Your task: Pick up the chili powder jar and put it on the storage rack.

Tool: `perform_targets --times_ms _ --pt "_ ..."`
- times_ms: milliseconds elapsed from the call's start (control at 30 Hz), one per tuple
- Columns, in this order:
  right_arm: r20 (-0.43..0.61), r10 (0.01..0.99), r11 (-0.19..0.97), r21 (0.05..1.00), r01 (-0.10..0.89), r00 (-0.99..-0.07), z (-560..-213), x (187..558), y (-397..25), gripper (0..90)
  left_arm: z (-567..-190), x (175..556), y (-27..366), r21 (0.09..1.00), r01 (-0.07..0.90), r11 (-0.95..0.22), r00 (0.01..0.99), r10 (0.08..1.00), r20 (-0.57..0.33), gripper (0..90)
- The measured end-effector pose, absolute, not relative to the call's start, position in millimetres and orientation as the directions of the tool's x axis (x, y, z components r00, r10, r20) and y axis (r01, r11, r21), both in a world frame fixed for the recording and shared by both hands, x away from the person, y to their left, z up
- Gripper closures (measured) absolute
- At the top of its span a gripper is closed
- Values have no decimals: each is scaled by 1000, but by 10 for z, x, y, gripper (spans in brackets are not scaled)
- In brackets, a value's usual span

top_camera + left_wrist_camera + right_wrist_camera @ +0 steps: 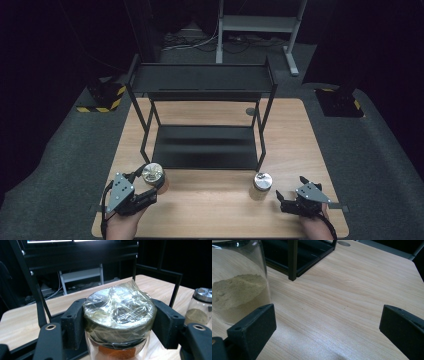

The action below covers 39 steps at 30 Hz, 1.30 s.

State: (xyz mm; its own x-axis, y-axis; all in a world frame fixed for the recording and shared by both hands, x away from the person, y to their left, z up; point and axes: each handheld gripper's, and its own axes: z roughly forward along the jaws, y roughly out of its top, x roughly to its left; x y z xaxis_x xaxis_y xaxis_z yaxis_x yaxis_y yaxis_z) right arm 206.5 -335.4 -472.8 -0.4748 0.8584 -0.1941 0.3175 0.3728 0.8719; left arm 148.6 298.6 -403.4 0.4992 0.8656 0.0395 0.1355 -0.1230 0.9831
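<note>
Left gripper (145,192) clamps the plastic-wrapped lid of the orange-spice jar (118,312) at the table's (210,205) front left, before the black shelf rack (202,147). Lift straight, keep it upright. Right gripper (289,199) rests low, jaws wide, empty, beside the pale-powder jar (262,185).

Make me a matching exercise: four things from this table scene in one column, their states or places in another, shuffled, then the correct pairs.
Things:
1. left tool
2. right tool
3. jar of orange powder
4. jar of pale powder

States or places:
A. stands free on the table, between the two tools
B. jaws wide apart over bare wood
C. lid covered in clear plastic wrap
D. jaws set on either side of a jar lid

Pairs: 1-D, 2-B, 3-C, 4-A
</note>
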Motion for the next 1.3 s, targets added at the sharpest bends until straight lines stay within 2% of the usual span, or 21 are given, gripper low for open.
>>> perform_targets --times_ms 1300 --pt "-184 862 362 876 319 -472 -4732 2064 -3368 0 -3359 1953 2805 995 29 -96 506 860 68 343"
